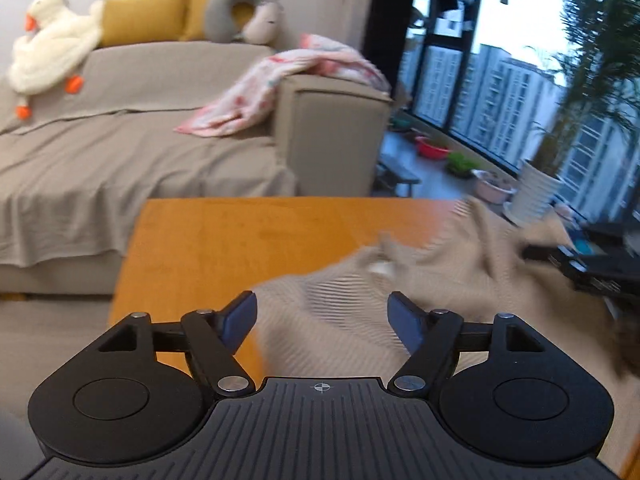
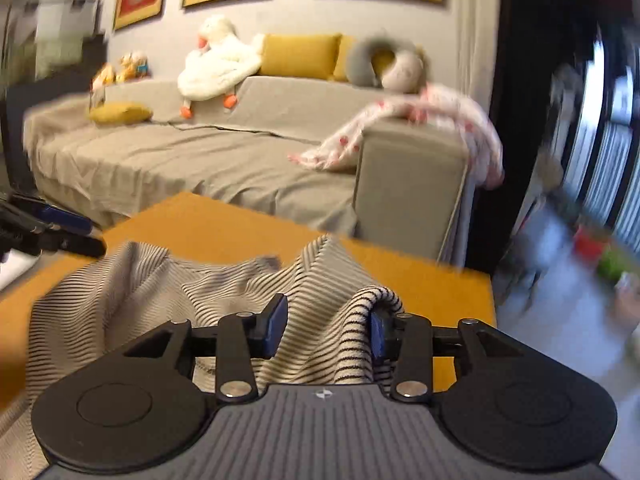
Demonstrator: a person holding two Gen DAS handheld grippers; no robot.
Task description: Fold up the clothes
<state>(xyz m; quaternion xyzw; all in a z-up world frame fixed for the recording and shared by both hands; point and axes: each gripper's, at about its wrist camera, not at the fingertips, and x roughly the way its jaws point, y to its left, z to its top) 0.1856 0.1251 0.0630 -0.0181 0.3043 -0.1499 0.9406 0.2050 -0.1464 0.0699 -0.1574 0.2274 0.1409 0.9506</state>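
Right wrist view: right tongs (image 2: 326, 326) released, a shirt (image 2: 152, 292) fold draped over one finger. The shirt sprawls left-right on the surface (image 2: 240, 224); left tongs (image 1: 322, 322) released too.

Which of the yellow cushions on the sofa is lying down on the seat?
The small yellow cushion at the sofa's left end, lying on the seat; the other yellow cushions stand against the backrest.

One striped garment (image 2: 132, 292), one table (image 1: 224, 232), two grippers, three framed pictures, one plush duck (image 2: 218, 66), one sofa (image 2: 180, 152)

Both wrist views low, facing sofa (image 1: 160, 80)
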